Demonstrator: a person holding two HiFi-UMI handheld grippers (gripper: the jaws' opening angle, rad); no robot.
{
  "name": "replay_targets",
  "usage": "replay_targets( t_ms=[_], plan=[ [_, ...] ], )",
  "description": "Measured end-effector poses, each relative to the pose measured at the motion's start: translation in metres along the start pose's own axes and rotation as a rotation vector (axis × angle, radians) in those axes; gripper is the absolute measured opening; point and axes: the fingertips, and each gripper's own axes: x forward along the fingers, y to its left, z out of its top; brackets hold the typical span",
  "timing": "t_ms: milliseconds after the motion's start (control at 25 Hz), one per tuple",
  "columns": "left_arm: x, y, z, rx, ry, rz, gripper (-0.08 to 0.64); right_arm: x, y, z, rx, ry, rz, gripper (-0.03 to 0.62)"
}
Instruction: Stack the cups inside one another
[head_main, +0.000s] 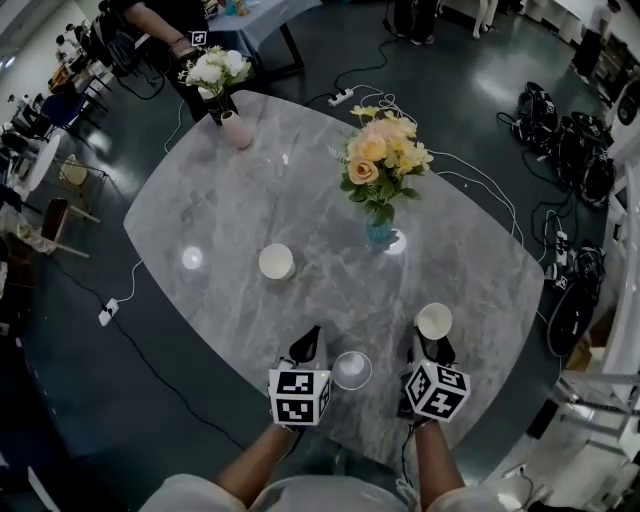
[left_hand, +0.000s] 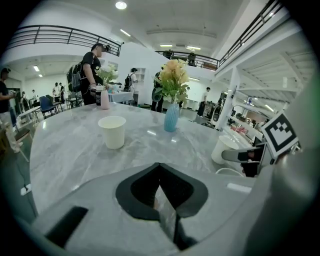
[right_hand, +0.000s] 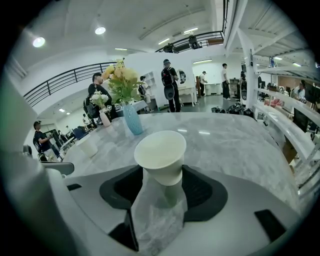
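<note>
Cup (right_hand: 160, 152): between your right tool's (right_hand: 162, 190) spread jaws, seemingly unclamped.
Your left tool (left_hand: 160, 169): jaws together, empty.

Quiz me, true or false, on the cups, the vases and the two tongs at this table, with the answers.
1. The left tongs are shut and empty. True.
2. A white cup stands between the right tongs. True.
3. All the cups are already nested. False: a second white cup and a clear cup stand apart on the table.
4. White flowers fill the blue vase. False: the blue vase holds yellow and peach flowers; the pink vase has the white flowers.
</note>
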Motion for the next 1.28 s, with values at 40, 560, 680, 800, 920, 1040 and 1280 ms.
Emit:
replay_targets(
  t_ms=[40, 560, 680, 800, 920, 1040, 1280],
  plan=[
    [0.0, 0.0, -0.001, -0.001, 0.001, 0.001, -0.005, 0.0, 0.0, 0.0, 0.0, -0.001, 0.001, 0.219],
    [-0.012, 0.001, -0.002, -0.017, -0.011, 0.012, -0.005, -0.014, 0.002, 0.006, -0.007, -0.029, 0.011, 0.218],
    [-0.017, -0.001, -0.001, -0.019, -0.024, 0.013, -0.005, -0.021, 0.003, 0.007, -0.012, -0.035, 0.015, 0.218],
    [-0.024, -0.002, -0.001, -0.025, -0.037, 0.014, -0.005, -0.028, 0.005, 0.008, -0.017, -0.042, 0.021, 0.218],
    [-0.033, -0.001, -0.002, -0.031, -0.045, 0.022, -0.005, -0.035, 0.008, 0.008, -0.024, -0.047, 0.029, 0.218],
    [-0.043, -0.001, -0.003, -0.043, -0.055, 0.03, -0.005, -0.045, 0.013, 0.007, -0.031, -0.054, 0.038, 0.218],
    [-0.064, -0.002, -0.007, -0.054, -0.076, 0.042, -0.005, -0.063, 0.024, 0.009, -0.054, -0.07, 0.066, 0.218]
  ],
)
